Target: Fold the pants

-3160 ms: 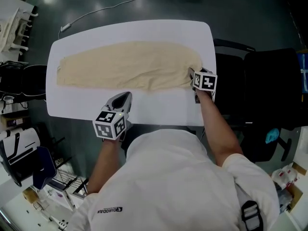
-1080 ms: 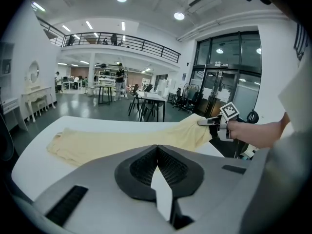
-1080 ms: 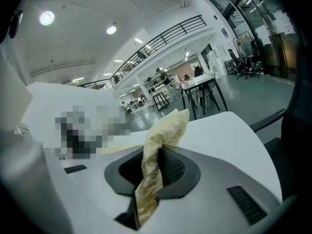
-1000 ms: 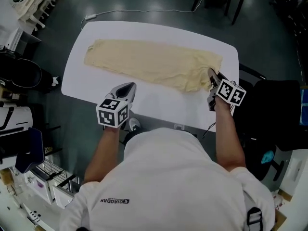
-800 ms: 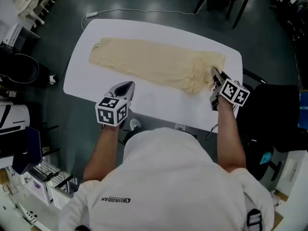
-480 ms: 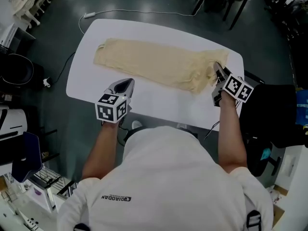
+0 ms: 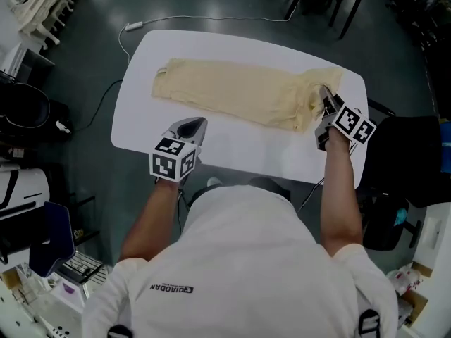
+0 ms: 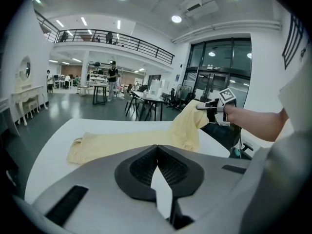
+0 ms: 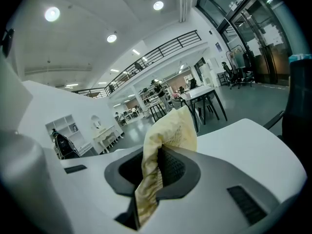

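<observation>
Soft, light and limp by the look of them, the pale yellow cloth pants (image 7: 239, 94) should sag wherever they are not held. I judge the corners of an end the best places to pinch, with 2 holds to keep an edge straight. They lie stretched along the white rounded counter (image 7: 232, 146), creased, narrow at the left end and wider at the right, probably the waist. That right end is lifted off the counter: my right gripper (image 7: 325, 103) has its fingers (image 9: 173, 167) clamped on a bunched fold of it. My left gripper (image 7: 192, 127) hangs over the counter's near edge, apart from the cloth, fingers (image 8: 144, 167) pressed together on nothing.
</observation>
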`<state>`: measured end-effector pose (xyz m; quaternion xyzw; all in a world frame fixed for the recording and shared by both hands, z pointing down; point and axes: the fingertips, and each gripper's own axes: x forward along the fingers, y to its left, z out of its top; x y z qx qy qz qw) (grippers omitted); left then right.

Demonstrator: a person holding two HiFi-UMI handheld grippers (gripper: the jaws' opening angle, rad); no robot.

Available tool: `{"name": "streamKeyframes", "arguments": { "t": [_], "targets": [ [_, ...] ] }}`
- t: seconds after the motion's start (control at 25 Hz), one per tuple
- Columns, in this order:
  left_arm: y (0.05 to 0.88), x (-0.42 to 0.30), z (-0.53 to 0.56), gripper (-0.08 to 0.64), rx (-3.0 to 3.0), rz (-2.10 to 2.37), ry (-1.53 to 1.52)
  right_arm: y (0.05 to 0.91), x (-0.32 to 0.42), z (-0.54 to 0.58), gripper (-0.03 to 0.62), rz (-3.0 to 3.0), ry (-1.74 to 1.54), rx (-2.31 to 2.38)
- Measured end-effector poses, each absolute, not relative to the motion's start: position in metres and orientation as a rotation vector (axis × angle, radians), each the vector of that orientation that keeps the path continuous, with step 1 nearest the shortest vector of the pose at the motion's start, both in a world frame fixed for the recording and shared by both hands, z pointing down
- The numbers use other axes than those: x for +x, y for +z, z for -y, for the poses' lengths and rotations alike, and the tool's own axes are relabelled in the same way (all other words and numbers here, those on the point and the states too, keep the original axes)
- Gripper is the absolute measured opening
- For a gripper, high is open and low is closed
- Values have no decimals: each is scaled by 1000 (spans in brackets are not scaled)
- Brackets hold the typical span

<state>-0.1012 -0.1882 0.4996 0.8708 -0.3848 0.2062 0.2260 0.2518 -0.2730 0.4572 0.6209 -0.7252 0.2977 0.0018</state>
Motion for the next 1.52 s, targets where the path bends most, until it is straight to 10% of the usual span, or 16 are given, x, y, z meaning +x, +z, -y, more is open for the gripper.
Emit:
{"name": "streamKeyframes", "arguments": {
  "t": [1.52],
  "targets": [
    [473, -58, 198, 28, 2390, 1174, 590, 431, 245, 262, 66, 2572, 966, 1753]
  ]
}}
